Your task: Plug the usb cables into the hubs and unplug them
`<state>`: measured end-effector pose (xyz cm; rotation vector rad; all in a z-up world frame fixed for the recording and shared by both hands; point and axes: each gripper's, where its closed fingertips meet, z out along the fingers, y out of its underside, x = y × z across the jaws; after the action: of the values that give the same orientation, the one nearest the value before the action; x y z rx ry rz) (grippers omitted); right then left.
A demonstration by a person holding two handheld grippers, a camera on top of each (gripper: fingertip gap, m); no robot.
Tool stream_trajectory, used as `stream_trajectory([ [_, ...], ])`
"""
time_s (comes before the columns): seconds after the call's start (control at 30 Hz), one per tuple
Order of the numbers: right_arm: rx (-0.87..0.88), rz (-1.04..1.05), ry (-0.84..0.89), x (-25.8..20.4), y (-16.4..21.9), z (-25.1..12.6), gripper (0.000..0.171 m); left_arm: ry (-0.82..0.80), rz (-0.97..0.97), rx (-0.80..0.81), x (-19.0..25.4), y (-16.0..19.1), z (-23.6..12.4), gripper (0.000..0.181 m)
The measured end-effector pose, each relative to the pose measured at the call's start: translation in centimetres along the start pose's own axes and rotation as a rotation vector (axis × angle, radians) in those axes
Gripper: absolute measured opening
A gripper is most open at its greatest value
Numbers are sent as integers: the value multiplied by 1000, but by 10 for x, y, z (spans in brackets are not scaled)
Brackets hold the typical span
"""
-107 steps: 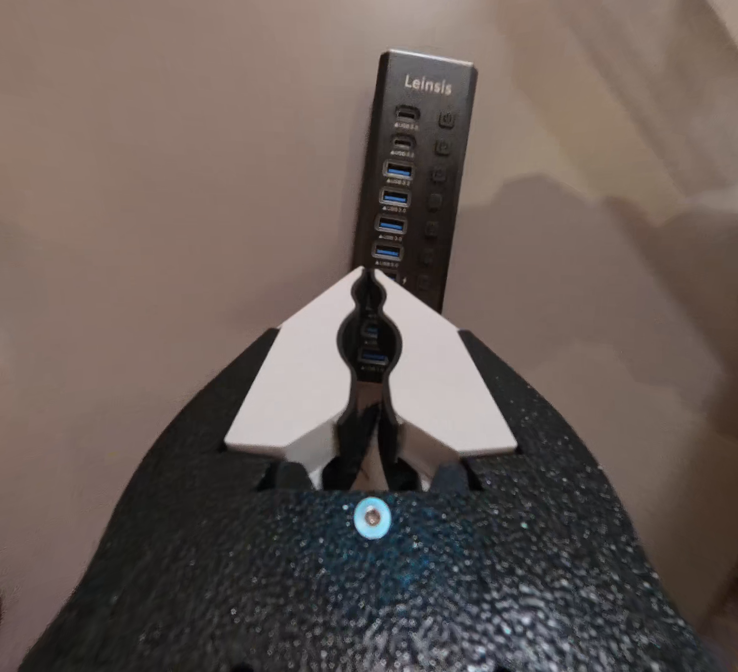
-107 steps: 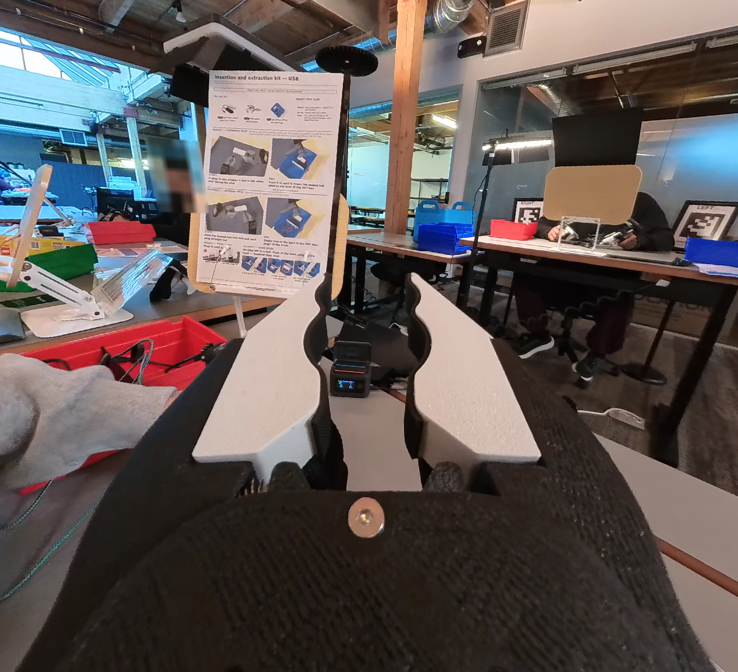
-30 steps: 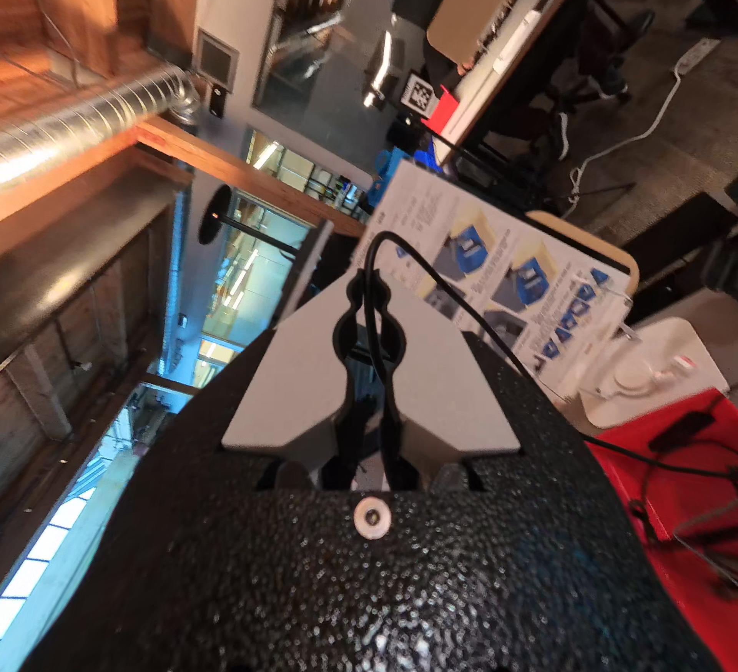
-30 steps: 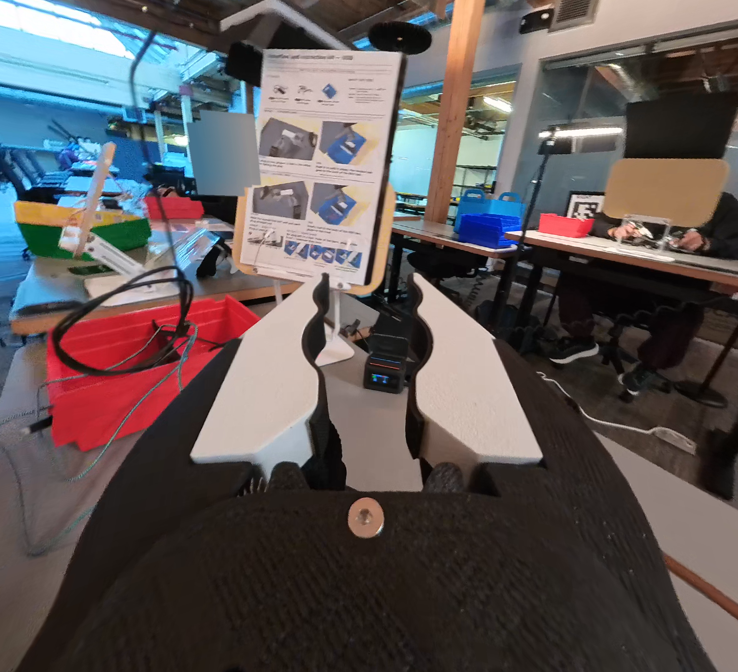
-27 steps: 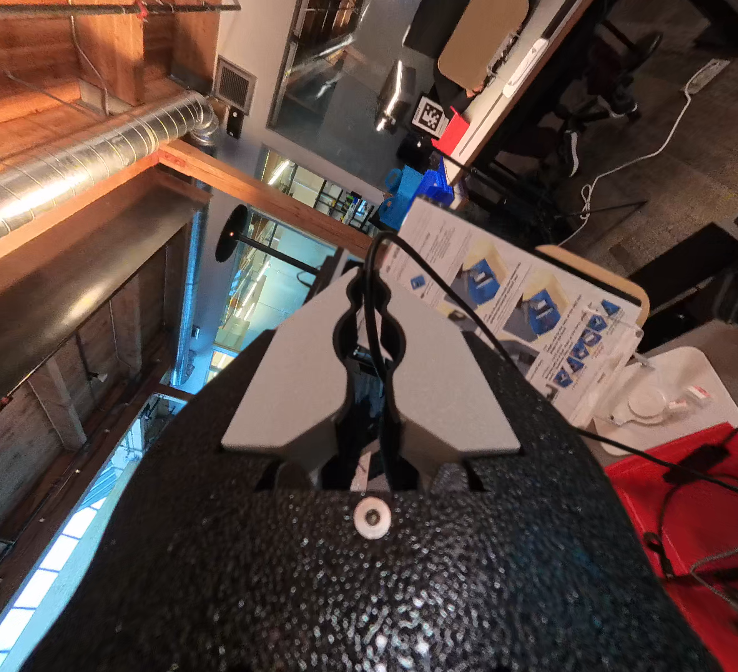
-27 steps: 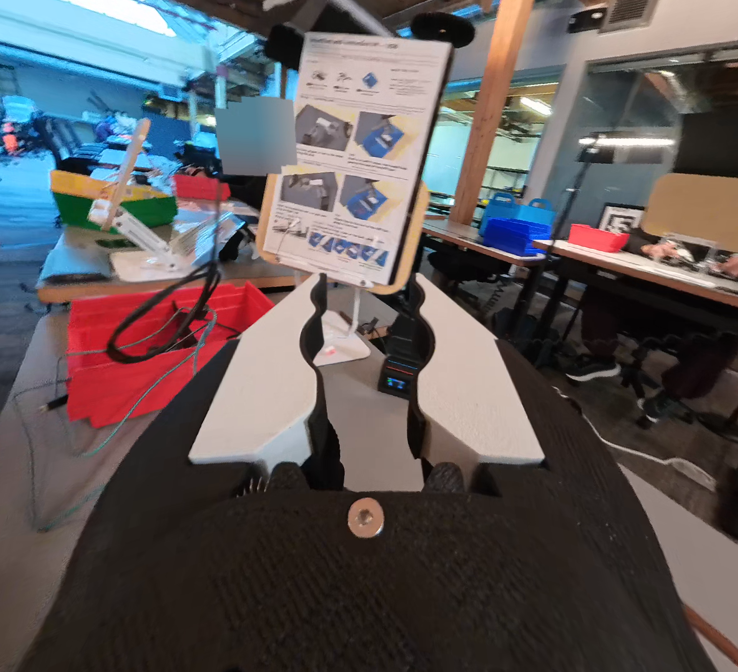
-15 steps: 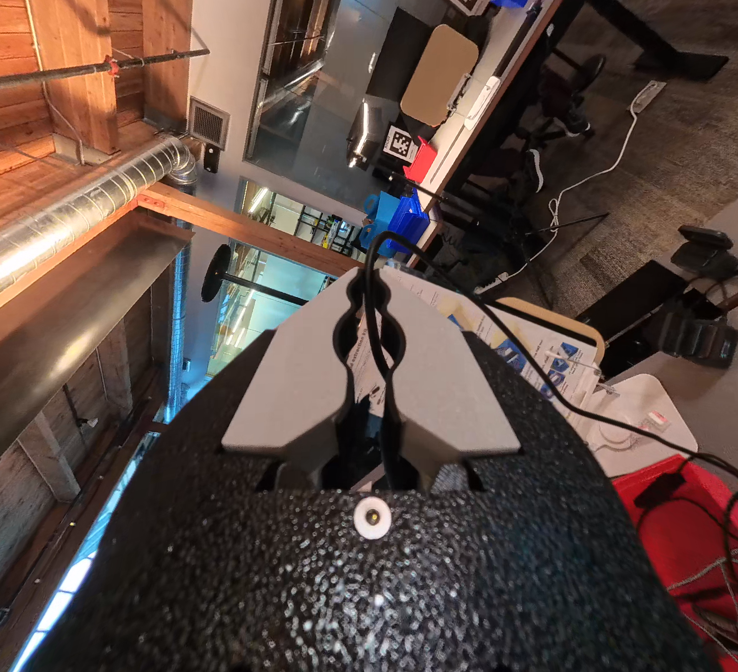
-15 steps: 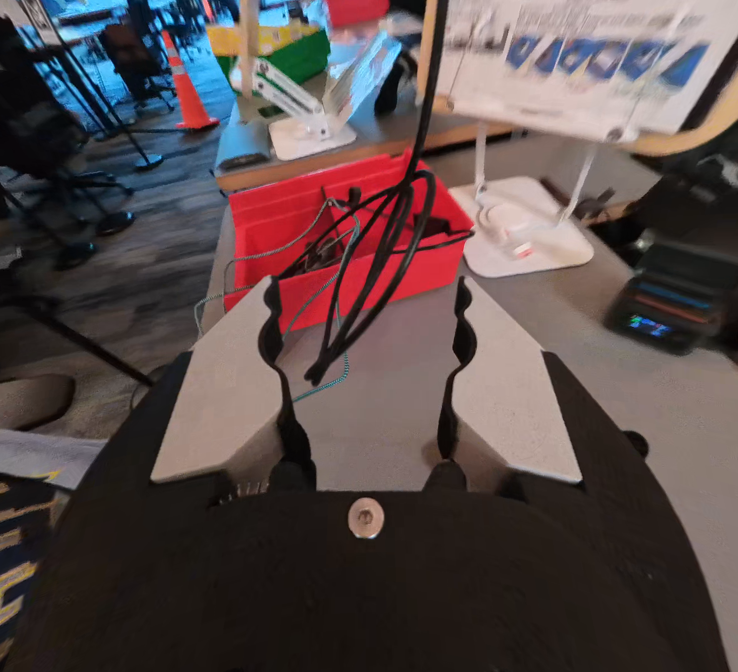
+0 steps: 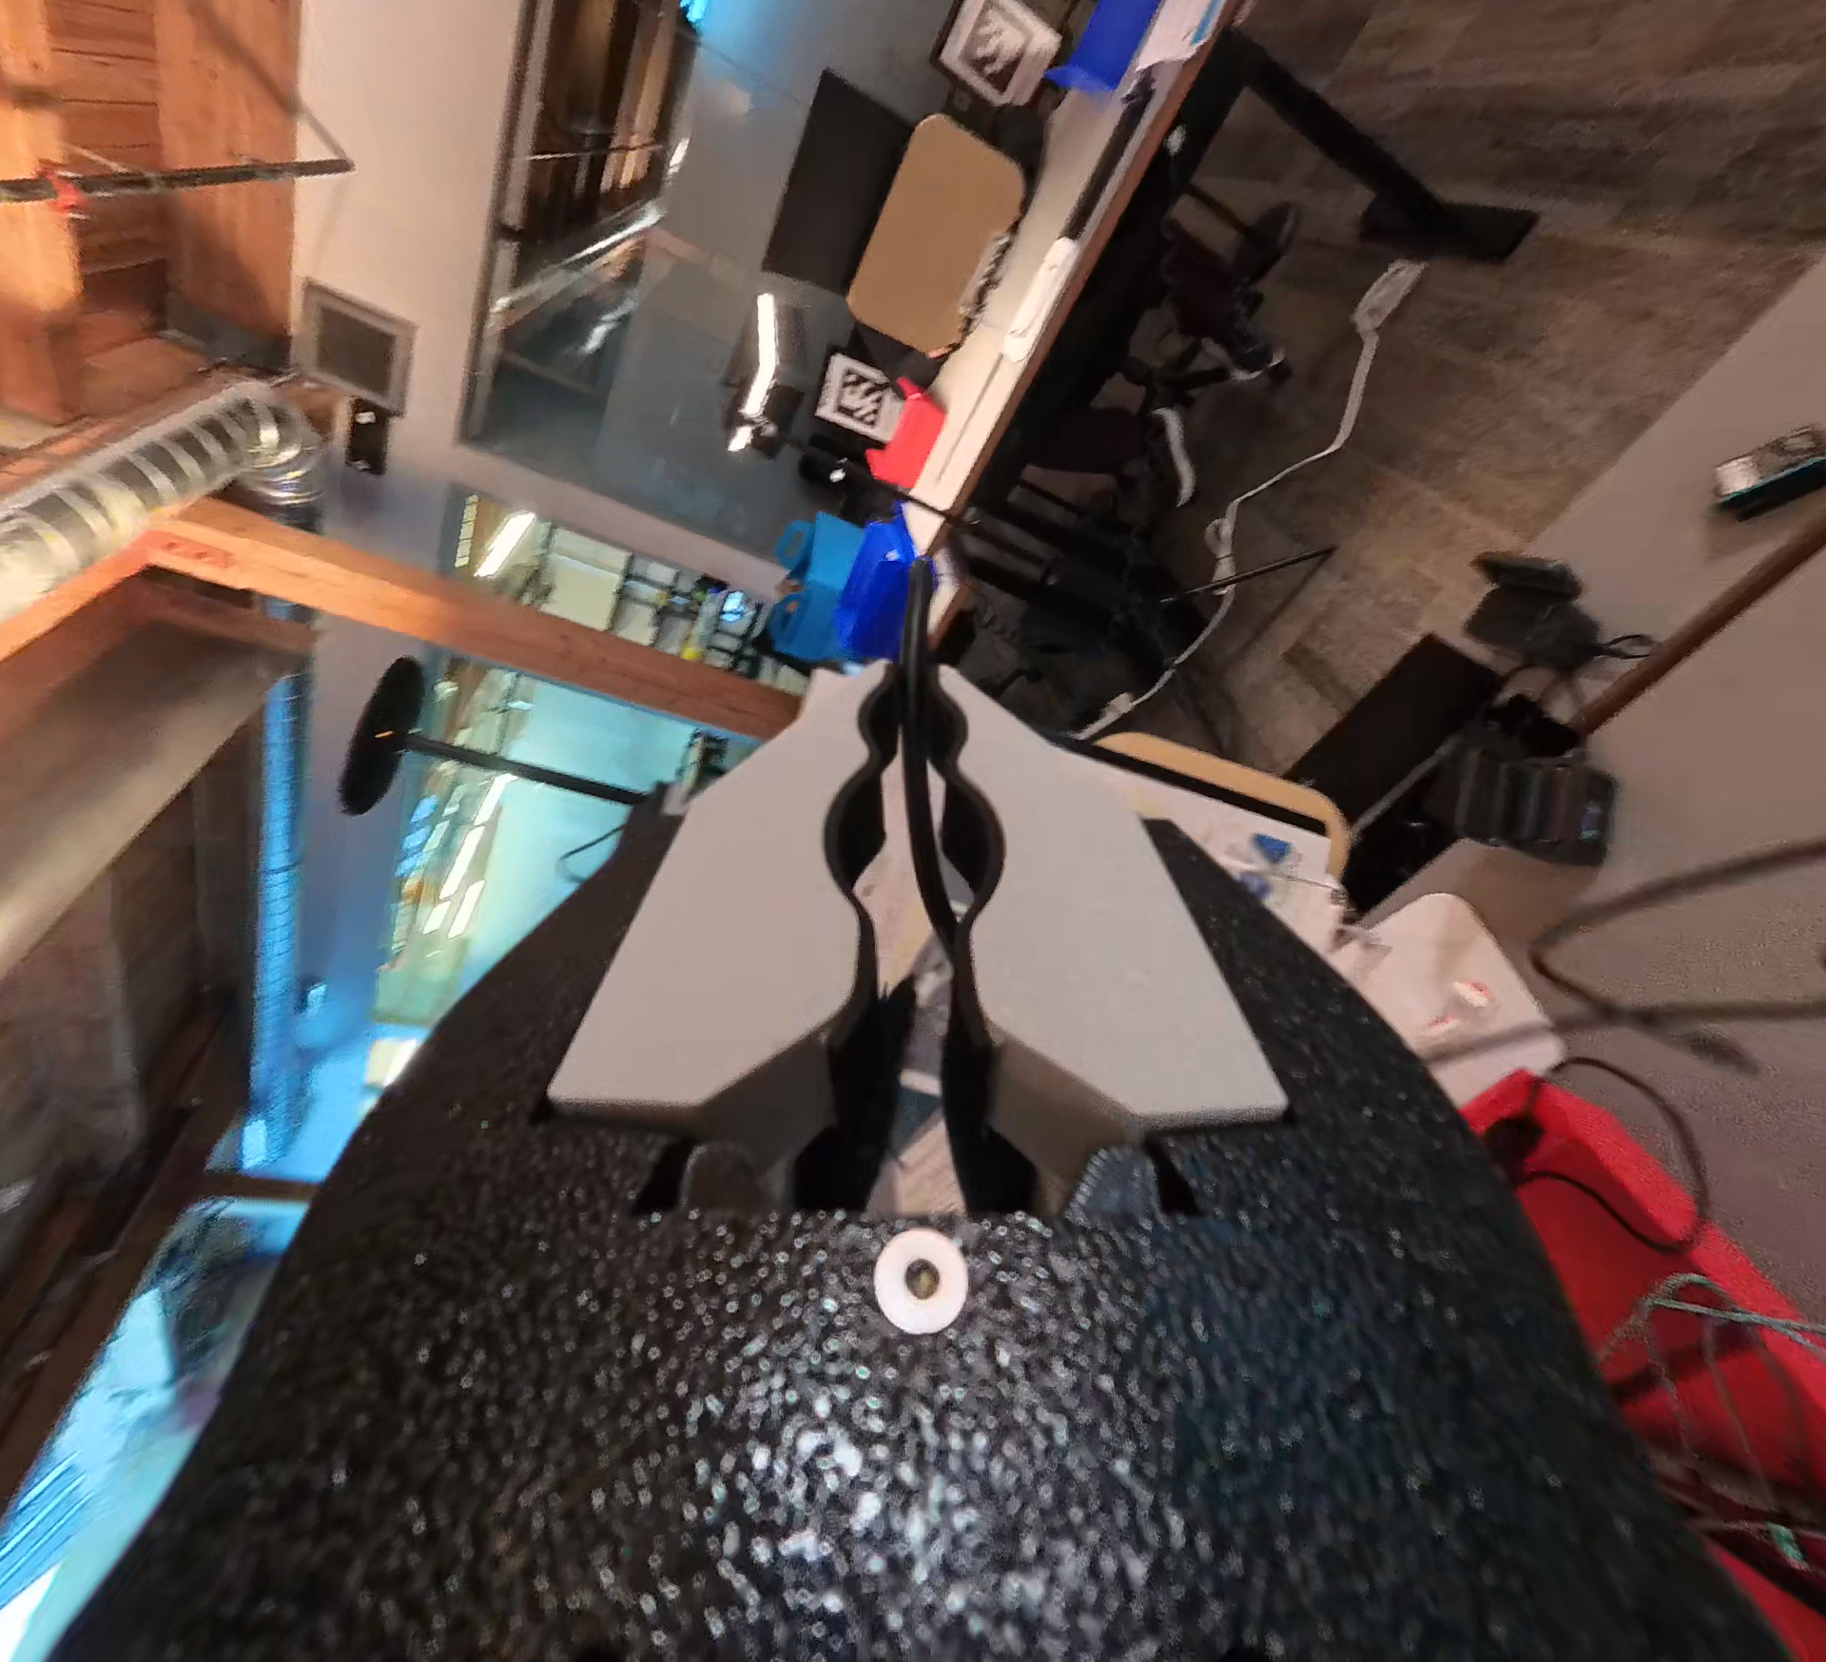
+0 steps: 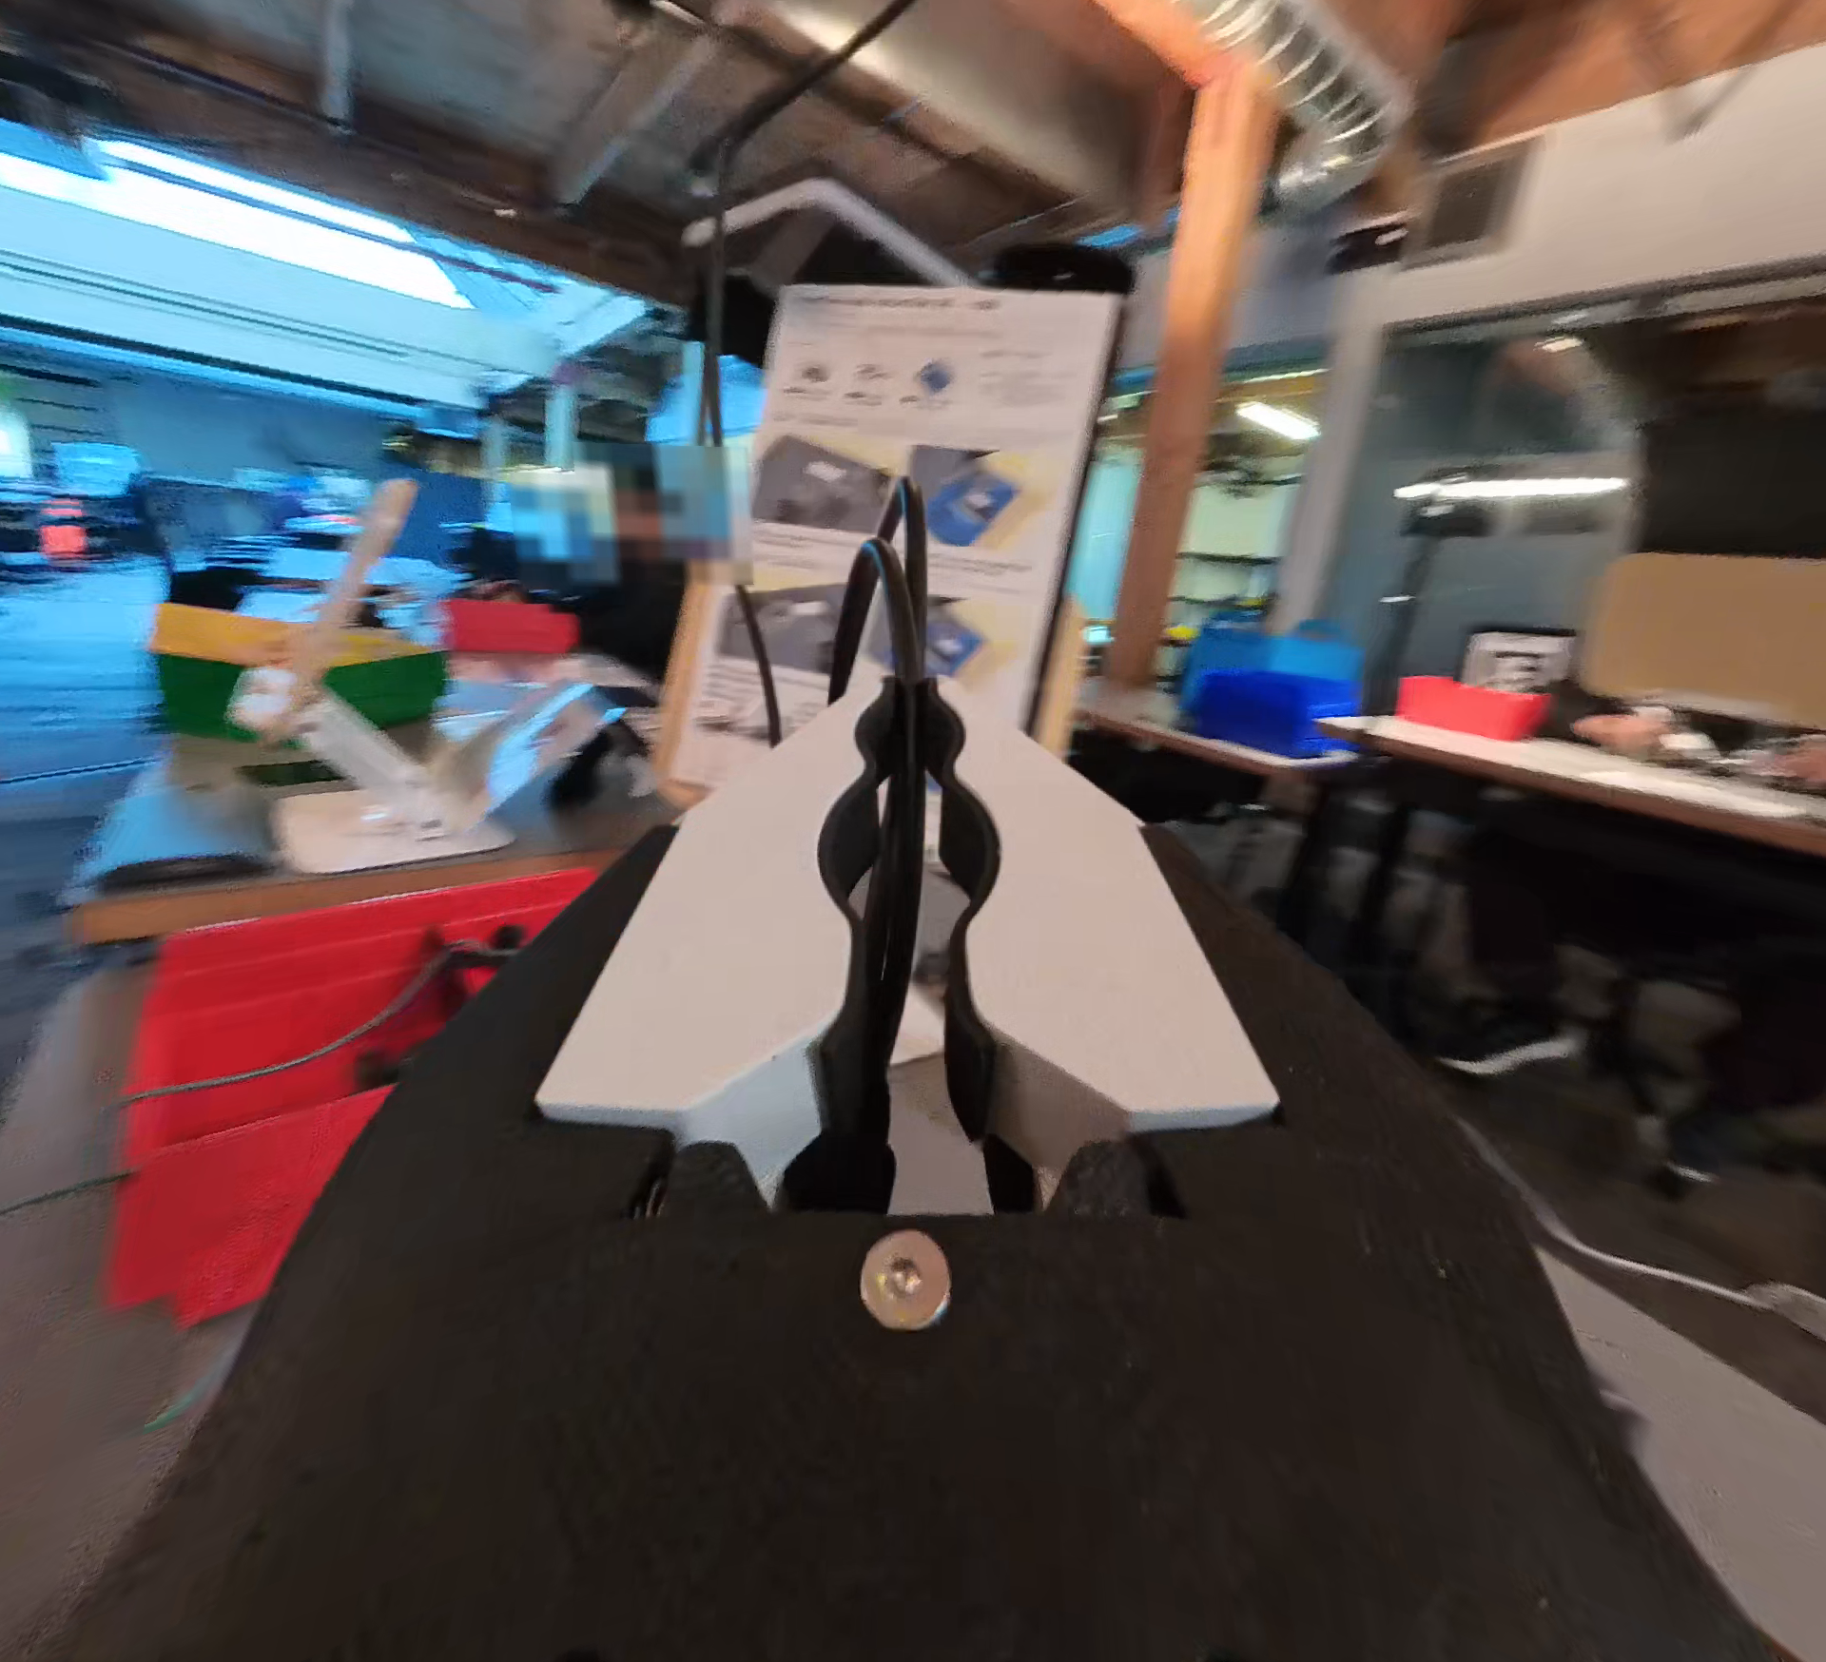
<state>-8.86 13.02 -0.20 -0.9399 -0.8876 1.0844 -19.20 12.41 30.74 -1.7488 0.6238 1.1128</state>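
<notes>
My left gripper [image 9: 914, 694] is shut on a thin black USB cable [image 9: 919, 785] that runs between its fingers and sticks out past the tips. A slack stretch of cable [image 9: 1620, 913] hangs blurred over the grey table. A black hub [image 9: 1536, 800] sits on the table beyond it, and a second small black device [image 9: 1769, 474] lies farther off. My right gripper [image 10: 909, 688] is shut on looped strands of the black cable [image 10: 894, 592], which arch above its tips. One strand [image 10: 870, 34] rises out of the top of the view.
A red bin [image 9: 1620, 1219] holding more cables is beside the left gripper and also shows in the right wrist view [image 10: 296, 972]. An instruction sheet on a stand [image 10: 919, 479] is ahead, on a white base [image 9: 1433, 972]. Other work tables stand beyond.
My right gripper was open above the cable bundle by the red bin; it has shut on the loops and lifted to face level. The left gripper stays shut on the cable and has swung a little.
</notes>
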Motion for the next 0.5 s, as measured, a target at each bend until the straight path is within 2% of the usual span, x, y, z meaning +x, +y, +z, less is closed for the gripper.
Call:
stream_trajectory([
  [0.03,14,-28,71,15,-5,-10,2,43,-17,18,9,2,2,1],
  [0.13,-59,-97,239,54,1,-31,3,204,-63,60,49,10,12,1],
  [0.27,-389,-83,356,99,65,-43,2,497,-133,83,129,32,31,1],
  [0.4,-579,-11,415,127,119,-51,3,761,-232,106,212,57,48,1],
  [0.43,-599,21,404,128,128,-51,7,816,-256,112,230,63,52,1],
  [0.5,-589,82,332,119,132,-46,45,897,-300,119,263,75,60,1],
])
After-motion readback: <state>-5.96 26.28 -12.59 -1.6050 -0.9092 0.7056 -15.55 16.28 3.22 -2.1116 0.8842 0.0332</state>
